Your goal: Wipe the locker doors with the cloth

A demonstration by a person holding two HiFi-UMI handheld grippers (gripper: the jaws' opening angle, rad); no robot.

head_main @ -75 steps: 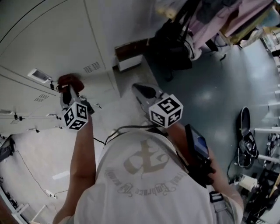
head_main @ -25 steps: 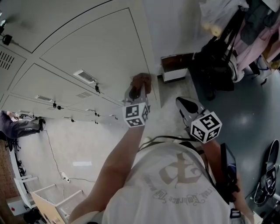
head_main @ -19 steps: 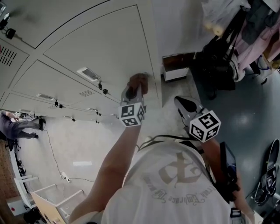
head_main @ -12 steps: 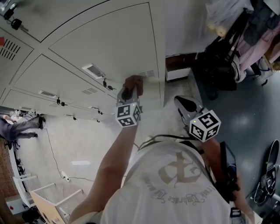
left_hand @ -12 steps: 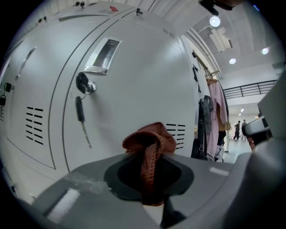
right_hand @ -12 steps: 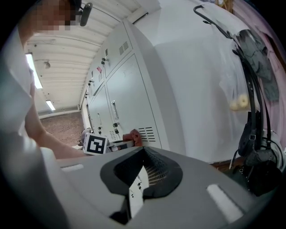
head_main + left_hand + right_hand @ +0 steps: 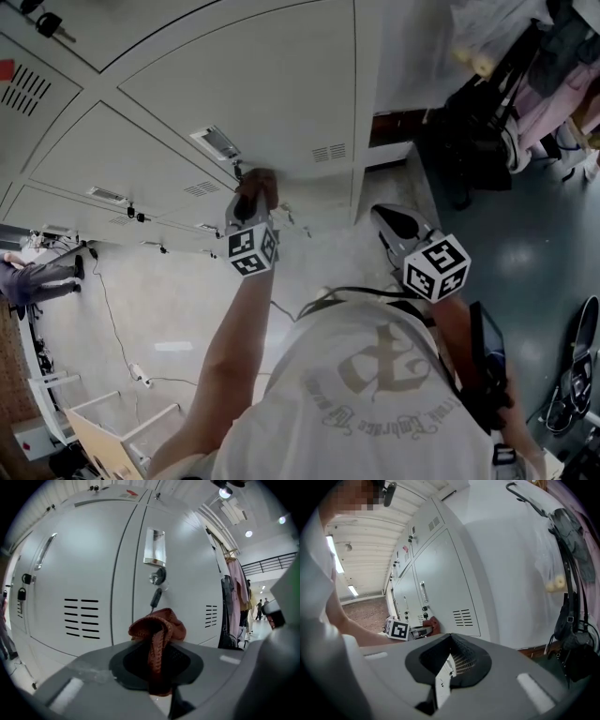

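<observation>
A rust-red cloth [image 7: 157, 627] is bunched between the jaws of my left gripper [image 7: 157, 644], which is shut on it. The cloth [image 7: 259, 182] presses against the white locker doors [image 7: 253, 84] by the seam between two doors, just below a hanging key [image 7: 156, 597] and a metal label holder [image 7: 154, 548]. My left gripper [image 7: 249, 199] is held out at arm's length. My right gripper [image 7: 389, 217] hangs back near my chest, away from the lockers, jaws together with nothing held. From the right gripper view [image 7: 449, 657] the cloth [image 7: 432, 623] shows small against a door.
Vent slots [image 7: 82, 617] mark each door, and padlocks [image 7: 21, 594] hang at the far left. A clothes rack with garments and dark bags [image 7: 473, 131] stands right of the lockers. Shoes [image 7: 581, 375] lie on the green floor. A wooden box [image 7: 112, 427] sits lower left.
My left gripper has slid the cloth leftward across the door, from near the vent slots by the locker's right edge to the seam beside the key. The right gripper has barely moved.
</observation>
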